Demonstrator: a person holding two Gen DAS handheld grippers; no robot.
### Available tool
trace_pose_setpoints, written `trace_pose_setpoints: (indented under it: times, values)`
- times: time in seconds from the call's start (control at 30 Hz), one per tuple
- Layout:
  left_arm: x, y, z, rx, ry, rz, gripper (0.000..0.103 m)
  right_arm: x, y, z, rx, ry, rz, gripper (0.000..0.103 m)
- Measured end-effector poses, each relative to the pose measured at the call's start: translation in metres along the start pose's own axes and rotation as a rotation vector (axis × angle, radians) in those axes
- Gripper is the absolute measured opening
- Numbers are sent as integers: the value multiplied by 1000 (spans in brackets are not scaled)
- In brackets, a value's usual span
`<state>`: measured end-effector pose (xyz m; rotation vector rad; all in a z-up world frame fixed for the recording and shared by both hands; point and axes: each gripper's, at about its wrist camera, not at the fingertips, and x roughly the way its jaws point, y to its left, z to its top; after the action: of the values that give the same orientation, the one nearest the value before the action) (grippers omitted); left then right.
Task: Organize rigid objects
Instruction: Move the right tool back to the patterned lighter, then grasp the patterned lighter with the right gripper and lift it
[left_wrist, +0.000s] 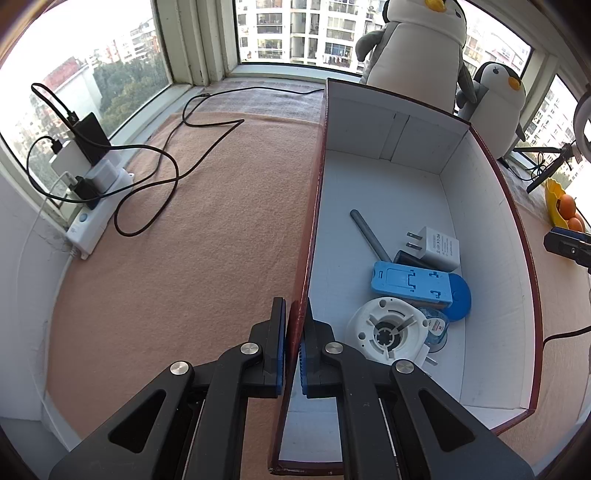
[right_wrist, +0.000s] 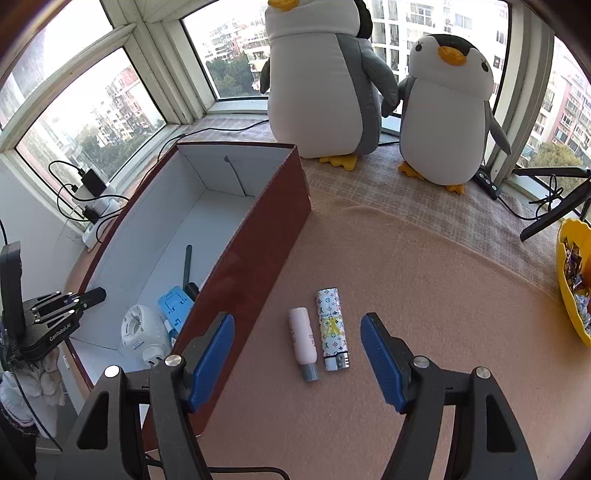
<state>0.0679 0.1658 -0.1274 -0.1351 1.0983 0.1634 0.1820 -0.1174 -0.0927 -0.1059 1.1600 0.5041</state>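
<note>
A red-brown box (left_wrist: 491, 173) with a white inside holds a grey rod (left_wrist: 369, 234), a white charger (left_wrist: 439, 247), a blue phone stand (left_wrist: 410, 284) and a white round part (left_wrist: 388, 332). My left gripper (left_wrist: 294, 328) is shut on the box's left wall. In the right wrist view the box (right_wrist: 255, 266) stands left of a small white bottle (right_wrist: 303, 338) and a patterned lighter (right_wrist: 331, 326) lying on the pink cloth. My right gripper (right_wrist: 297, 354) is open and empty, just before these two.
Two plush penguins (right_wrist: 325, 81) stand on the sill behind the box. A power strip with chargers and cables (left_wrist: 88, 184) lies at the left. A yellow bowl (right_wrist: 569, 280) with sweets sits at the right. A tripod leg (right_wrist: 554, 210) rests nearby.
</note>
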Motion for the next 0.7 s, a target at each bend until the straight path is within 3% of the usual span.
trace_pose_setpoints:
  times: [0.1, 0.17, 0.47, 0.7]
  values:
    - [0, 0, -1, 2, 1, 2, 5, 11, -16, -5, 16, 31, -27, 58]
    - [0, 0, -1, 1, 2, 3, 5, 20, -24, -9, 26, 59, -38, 46]
    - [-1, 2, -2, 0, 4, 4, 5, 62, -30, -14, 8, 144, -68, 35]
    - [-1, 2, -1, 2, 4, 5, 5, 80, -17, -12, -34, 177, -89, 34]
